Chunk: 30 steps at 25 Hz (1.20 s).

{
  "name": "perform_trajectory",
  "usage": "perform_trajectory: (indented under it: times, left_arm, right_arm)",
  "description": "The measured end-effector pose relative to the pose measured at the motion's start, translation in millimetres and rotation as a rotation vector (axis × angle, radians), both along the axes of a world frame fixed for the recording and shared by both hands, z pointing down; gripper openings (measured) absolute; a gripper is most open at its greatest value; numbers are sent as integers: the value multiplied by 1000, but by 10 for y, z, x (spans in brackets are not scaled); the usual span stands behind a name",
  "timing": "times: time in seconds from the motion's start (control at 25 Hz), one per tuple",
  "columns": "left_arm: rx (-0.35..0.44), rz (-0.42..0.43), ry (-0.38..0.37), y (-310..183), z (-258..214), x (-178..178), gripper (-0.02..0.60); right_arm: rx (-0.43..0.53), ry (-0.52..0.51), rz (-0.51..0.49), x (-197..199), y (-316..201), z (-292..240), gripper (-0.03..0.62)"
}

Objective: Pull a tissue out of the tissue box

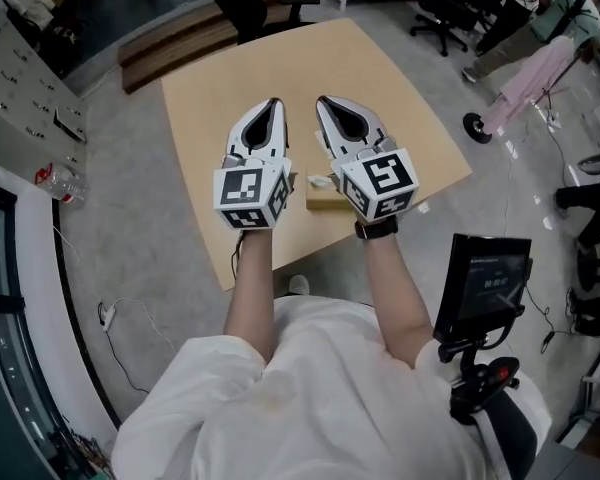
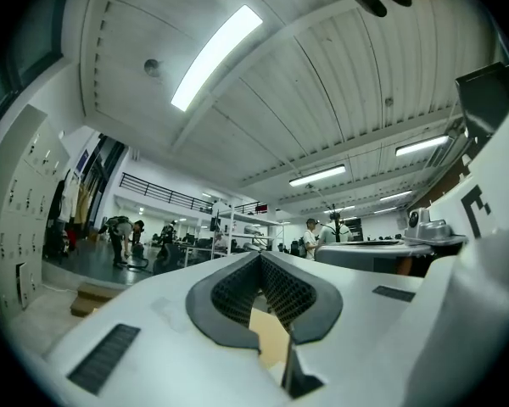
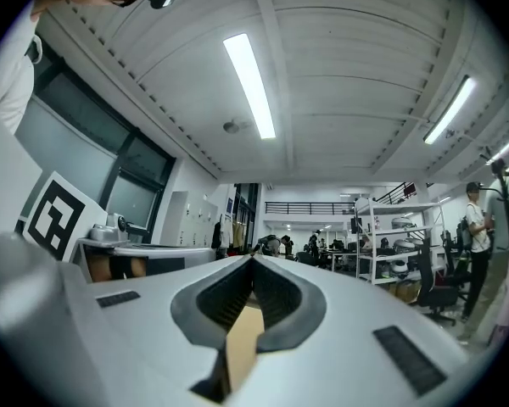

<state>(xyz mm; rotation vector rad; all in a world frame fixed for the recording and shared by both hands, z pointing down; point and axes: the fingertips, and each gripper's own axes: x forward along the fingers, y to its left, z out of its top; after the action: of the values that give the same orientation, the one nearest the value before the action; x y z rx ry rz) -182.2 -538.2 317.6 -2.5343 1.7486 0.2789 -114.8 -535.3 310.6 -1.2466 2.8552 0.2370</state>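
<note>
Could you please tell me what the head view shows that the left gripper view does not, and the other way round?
Only the head view shows the tissue box on the table, partly hidden by the grippers. Only the left gripper view shows the ceiling lights and the distant shelves. Both show the left gripper, its jaws together with nothing between them, and part of the right gripper.

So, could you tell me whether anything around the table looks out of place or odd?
Only one thing: a clear plastic bottle lies on the floor left of the table, as if dropped. The tissue box sits upright near the table's front edge, and nothing looks spilled.
</note>
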Motion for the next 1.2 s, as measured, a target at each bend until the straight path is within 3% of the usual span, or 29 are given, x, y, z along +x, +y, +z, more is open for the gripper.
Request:
perform_trajectory:
  times: [0.28, 0.48, 0.68, 0.84, 1.2]
  left_arm:
    - [-63, 120, 19, -274, 253, -138, 0]
    - [-117, 195, -20, -537, 600, 122, 0]
    - [-178, 224, -45, -769, 856, 229, 0]
    - [-264, 253, -107, -915, 1239, 307, 0]
    - [-407, 314, -82, -969, 1978, 586, 0]
  right_arm:
    - [-51, 28, 39, -70, -249, 204, 3]
    - [-138, 45, 70, 239, -625, 536, 3]
    - [-263, 113, 8, 317, -798, 980, 3]
    - [-394, 188, -2, 488, -809, 1542, 3]
    - [-519, 346, -72, 615, -654, 2357, 3]
